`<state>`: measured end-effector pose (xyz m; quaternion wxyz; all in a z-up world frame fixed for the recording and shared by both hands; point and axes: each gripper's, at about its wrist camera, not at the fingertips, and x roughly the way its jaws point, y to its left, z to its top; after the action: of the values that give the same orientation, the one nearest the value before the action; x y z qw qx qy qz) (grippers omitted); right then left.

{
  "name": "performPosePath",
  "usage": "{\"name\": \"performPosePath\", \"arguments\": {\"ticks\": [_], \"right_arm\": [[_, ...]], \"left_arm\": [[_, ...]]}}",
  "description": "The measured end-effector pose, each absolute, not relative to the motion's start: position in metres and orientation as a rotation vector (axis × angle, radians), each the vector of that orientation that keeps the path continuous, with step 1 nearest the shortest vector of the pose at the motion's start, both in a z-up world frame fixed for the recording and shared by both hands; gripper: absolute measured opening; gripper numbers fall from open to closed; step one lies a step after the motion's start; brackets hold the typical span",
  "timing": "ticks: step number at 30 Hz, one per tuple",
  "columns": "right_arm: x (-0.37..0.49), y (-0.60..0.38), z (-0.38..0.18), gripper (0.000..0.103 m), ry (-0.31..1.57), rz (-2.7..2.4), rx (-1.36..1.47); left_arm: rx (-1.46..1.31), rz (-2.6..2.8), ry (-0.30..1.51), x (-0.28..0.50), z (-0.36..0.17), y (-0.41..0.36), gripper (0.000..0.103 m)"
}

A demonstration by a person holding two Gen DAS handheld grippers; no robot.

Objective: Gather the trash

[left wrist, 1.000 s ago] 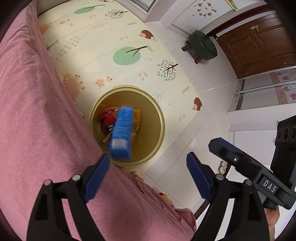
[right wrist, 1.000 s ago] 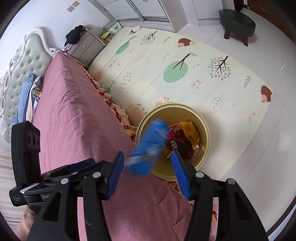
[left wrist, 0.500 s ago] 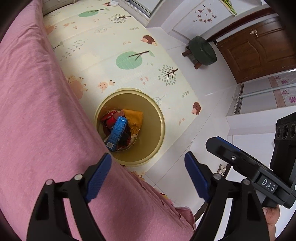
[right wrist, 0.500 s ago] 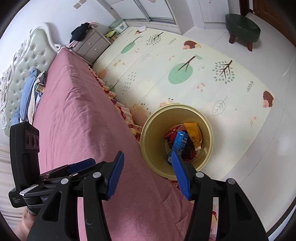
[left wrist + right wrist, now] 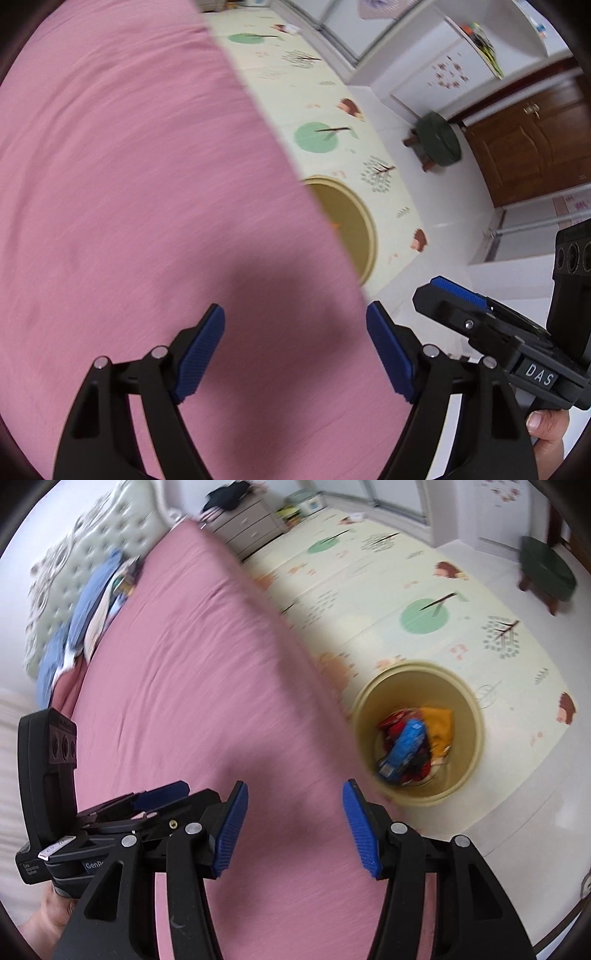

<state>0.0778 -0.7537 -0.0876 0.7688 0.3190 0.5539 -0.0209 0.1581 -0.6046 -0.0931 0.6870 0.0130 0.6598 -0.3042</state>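
Observation:
A yellow trash bin (image 5: 467, 705) stands on the floor beside the bed. Inside it a blue box (image 5: 404, 742) lies on red wrappers (image 5: 391, 725) and an orange wrapper (image 5: 439, 727). My right gripper (image 5: 294, 788) hangs open over the pink bedsheet (image 5: 184, 701), left of the bin, with nothing between its blue pads. My left gripper (image 5: 295, 310) is also open and empty above the pink sheet (image 5: 129, 184). In the left wrist view the bed edge hides most of the bin (image 5: 356, 229). The picture is blurred by motion.
A patterned play mat (image 5: 406, 572) covers the floor by the bed. A green stool (image 5: 437, 138) stands near a brown door (image 5: 528, 144). Blue clothes (image 5: 85, 616) lie at the headboard, next to a nightstand (image 5: 247, 524).
The blue box fell into the bin and now lies there. Both grippers have swung away from over the bin toward the bed, so the sheet fills more of each view.

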Motion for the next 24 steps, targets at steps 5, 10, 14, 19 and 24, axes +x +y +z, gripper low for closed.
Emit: {"name": "performPosePath", "arguments": {"ticks": [5,10,14,19,24], "right_arm": [[0.081,-0.686,-0.088,0.053,1.270,0.055,0.638],[0.083,-0.627,-0.093,0.053,1.325,0.145,0.571],[0.086,-0.594,-0.092,0.053,1.345,0.187,0.528],[0.091,-0.567,-0.082,0.053,1.341,0.220,0.483],[0.092,-0.537,-0.068,0.053,1.329,0.233,0.457]], "left_arm": [[-0.017,-0.573,1.511,0.143,-0.105,-0.532,0.078],[-0.078,-0.492,1.533,0.127,-0.114,-0.467,0.078],[-0.127,-0.448,1.528,0.118,-0.115,-0.427,0.078],[-0.178,-0.408,1.506,0.115,-0.110,-0.392,0.078],[-0.194,-0.383,1.468,0.115,-0.093,-0.360,0.079]]}}
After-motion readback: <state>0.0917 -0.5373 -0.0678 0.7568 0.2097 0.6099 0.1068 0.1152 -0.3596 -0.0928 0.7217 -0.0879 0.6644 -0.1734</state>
